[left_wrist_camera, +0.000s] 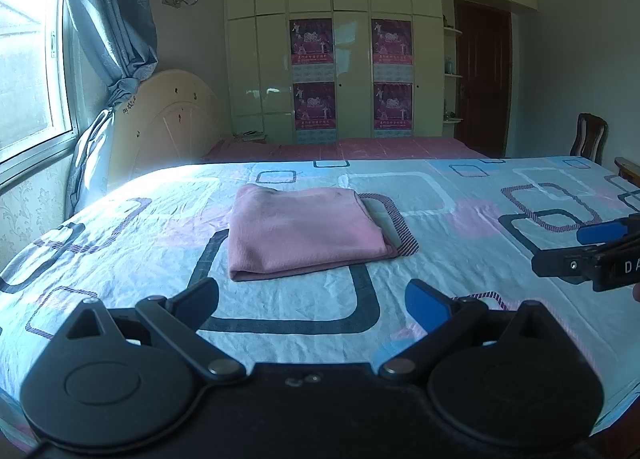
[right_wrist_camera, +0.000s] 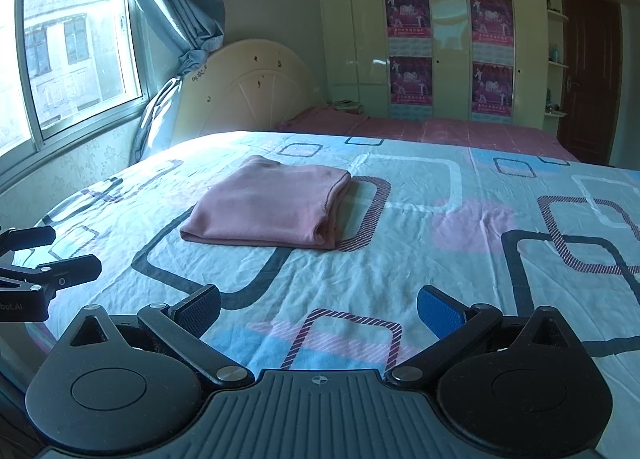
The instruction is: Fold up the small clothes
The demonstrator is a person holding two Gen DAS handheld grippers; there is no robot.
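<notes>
A pink garment [left_wrist_camera: 304, 233] lies folded into a neat rectangle on the patterned bedsheet [left_wrist_camera: 440, 291]; the right wrist view shows the same folded garment [right_wrist_camera: 268, 203] left of centre. My left gripper [left_wrist_camera: 312, 305] hovers open in front of it, nothing between its fingers. My right gripper [right_wrist_camera: 318, 309] is also open and empty, set back from the garment and to its right. The right gripper [left_wrist_camera: 592, 247] shows at the right edge of the left wrist view. The left gripper [right_wrist_camera: 44, 255] shows at the left edge of the right wrist view.
The sheet [right_wrist_camera: 460, 243] covers a wide bed. A cream headboard [left_wrist_camera: 168, 123] and a pillow [left_wrist_camera: 90, 159] stand at the left by a window [right_wrist_camera: 68, 43] with a grey curtain. A wardrobe [left_wrist_camera: 336, 55], a dark door [left_wrist_camera: 482, 79] and a wooden chair [left_wrist_camera: 590, 137] lie beyond.
</notes>
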